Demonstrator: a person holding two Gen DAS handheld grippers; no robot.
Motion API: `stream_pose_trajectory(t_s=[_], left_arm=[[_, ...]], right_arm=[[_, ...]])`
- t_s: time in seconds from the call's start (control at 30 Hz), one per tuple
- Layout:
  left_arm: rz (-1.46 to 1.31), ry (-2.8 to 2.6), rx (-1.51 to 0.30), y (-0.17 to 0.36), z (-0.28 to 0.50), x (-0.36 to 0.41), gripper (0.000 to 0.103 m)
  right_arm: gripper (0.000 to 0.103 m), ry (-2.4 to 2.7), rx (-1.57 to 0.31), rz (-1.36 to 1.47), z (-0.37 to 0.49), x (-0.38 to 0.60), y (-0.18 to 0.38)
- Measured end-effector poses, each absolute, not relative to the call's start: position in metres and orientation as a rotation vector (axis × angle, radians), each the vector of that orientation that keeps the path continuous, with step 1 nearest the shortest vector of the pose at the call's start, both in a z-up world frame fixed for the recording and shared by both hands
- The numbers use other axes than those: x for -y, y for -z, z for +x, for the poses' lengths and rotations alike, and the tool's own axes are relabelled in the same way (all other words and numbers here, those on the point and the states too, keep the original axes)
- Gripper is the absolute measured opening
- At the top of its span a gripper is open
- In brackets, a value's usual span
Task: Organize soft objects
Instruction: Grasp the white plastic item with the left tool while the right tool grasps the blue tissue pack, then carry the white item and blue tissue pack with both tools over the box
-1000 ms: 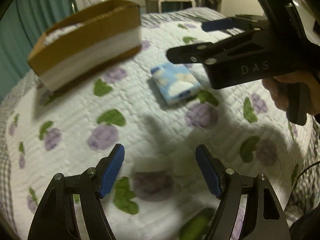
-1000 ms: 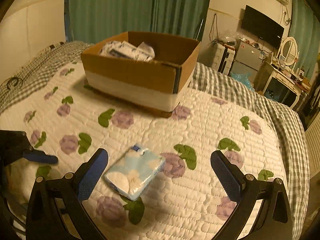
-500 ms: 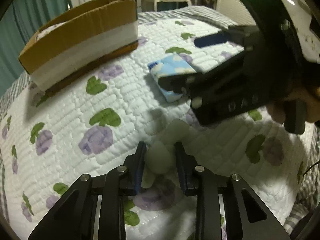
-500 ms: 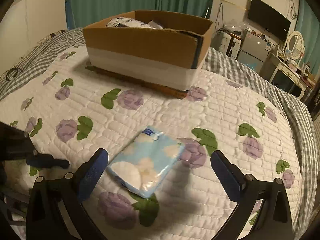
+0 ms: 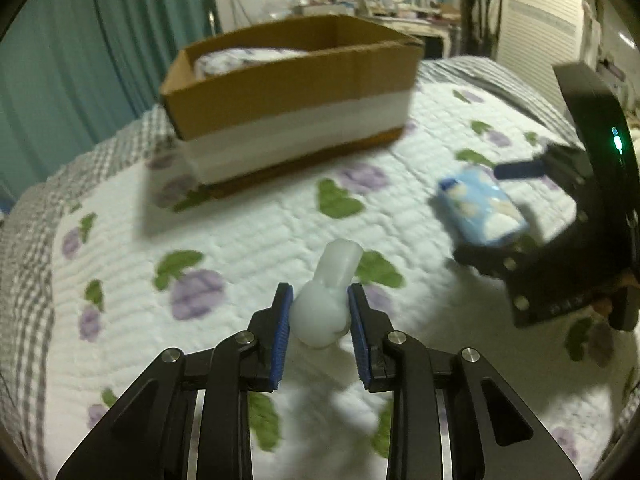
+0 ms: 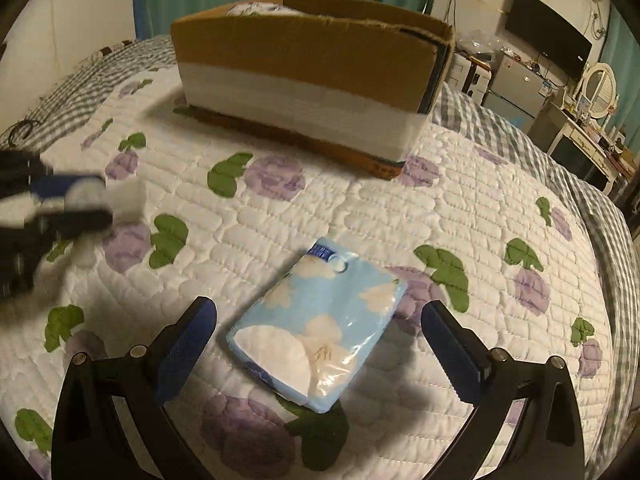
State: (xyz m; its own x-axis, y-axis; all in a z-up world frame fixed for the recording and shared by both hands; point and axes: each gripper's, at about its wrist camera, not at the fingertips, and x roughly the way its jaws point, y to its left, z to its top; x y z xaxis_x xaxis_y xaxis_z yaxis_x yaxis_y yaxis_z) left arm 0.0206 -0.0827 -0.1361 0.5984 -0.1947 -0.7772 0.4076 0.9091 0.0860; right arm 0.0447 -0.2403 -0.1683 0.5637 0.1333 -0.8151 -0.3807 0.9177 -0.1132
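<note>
My left gripper (image 5: 319, 320) is shut on a small white soft toy (image 5: 326, 302) and holds it above the quilt; it shows blurred at the left of the right wrist view (image 6: 86, 200). My right gripper (image 6: 320, 344) is open, its fingers on either side of a light blue tissue pack (image 6: 320, 324) that lies on the quilt; the pack also shows in the left wrist view (image 5: 480, 210). A cardboard box (image 5: 292, 92) with soft packs inside stands at the far side of the bed (image 6: 312, 64).
The bed is covered by a white quilt (image 6: 460, 208) with purple flowers and green leaves, edged in grey check. Teal curtains (image 5: 100, 48) hang behind the box. A dresser, mirror and TV (image 6: 548, 36) stand beyond the bed's right side.
My left gripper closed on the white toy and lifted it, turning toward the box. My right gripper moved down and closer over the tissue pack, still open.
</note>
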Motion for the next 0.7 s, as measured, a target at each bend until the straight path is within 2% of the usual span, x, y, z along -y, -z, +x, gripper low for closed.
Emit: stream_pose_trajectory(t_s=[0.03, 0.07, 0.23, 0.3, 0.47, 0.7], left_arm=[[0.262, 0.348, -0.859, 0.135, 0.022, 0.079, 0.028], [0.254, 0.343, -0.858, 0.133, 0.026, 0.077, 0.028], [0.228, 0.308, -0.855, 0.127, 0.034, 0.063, 0.028], [0.223, 0.298, -0.853, 0.124, 0.035, 0.061, 0.028], [0.218, 0.294, -0.825, 0.112, 0.028, 0.057, 0.028], [0.174, 0.268, -0.786, 0.092, 0.021, 0.043, 0.028]], right_arm=[[0.090, -0.309, -0.932, -0.289, 0.044, 0.240, 0.169], [0.078, -0.309, -0.938, -0.291, 0.044, 0.240, 0.170], [0.070, -0.309, -0.932, -0.306, 0.038, 0.237, 0.169], [0.062, -0.318, -0.934, -0.315, 0.035, 0.234, 0.167], [0.057, -0.354, -0.909, -0.317, 0.022, 0.222, 0.151], [0.057, -0.380, -0.853, -0.291, 0.010, 0.206, 0.116]])
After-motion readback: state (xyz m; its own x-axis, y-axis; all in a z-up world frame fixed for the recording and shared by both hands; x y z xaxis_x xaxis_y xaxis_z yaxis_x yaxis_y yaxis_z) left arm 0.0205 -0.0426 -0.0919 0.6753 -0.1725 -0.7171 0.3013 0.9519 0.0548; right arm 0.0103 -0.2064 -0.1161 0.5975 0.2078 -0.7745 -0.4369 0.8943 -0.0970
